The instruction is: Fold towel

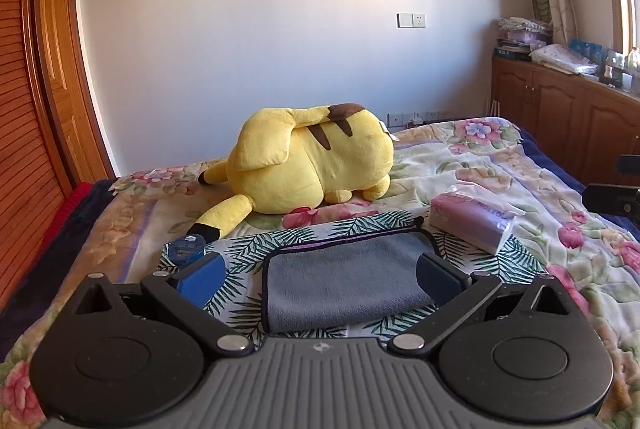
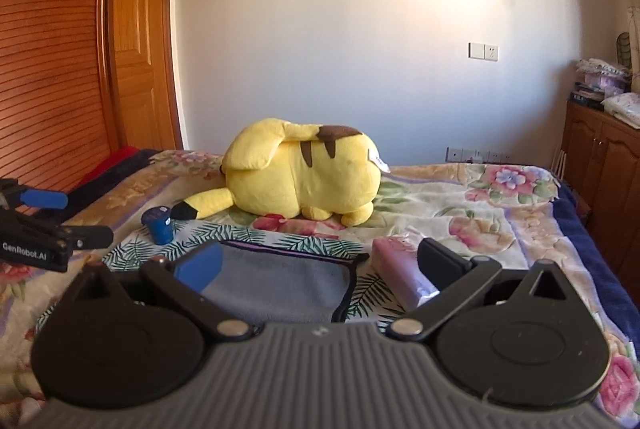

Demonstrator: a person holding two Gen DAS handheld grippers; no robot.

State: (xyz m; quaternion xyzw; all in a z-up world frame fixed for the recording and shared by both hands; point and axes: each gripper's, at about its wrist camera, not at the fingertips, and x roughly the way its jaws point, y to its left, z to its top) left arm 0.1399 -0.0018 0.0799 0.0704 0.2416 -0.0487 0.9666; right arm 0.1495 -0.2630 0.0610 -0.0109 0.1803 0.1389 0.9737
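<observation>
A grey towel (image 1: 344, 281) with a dark trim lies folded flat on a palm-leaf cloth (image 1: 248, 249) on the bed. It also shows in the right wrist view (image 2: 280, 285). My left gripper (image 1: 320, 275) is open and empty, its blue-padded fingers spread to either side of the towel, just above it. My right gripper (image 2: 320, 267) is open and empty, above the towel's right part. The left gripper also appears at the left edge of the right wrist view (image 2: 52, 225).
A yellow plush toy (image 1: 308, 157) lies behind the towel. A pink tissue pack (image 1: 476, 221) sits right of the towel, a blue round container (image 1: 186, 249) left of it. Wooden cabinets (image 1: 568, 109) line the right wall, a wooden door (image 1: 60, 49) the left.
</observation>
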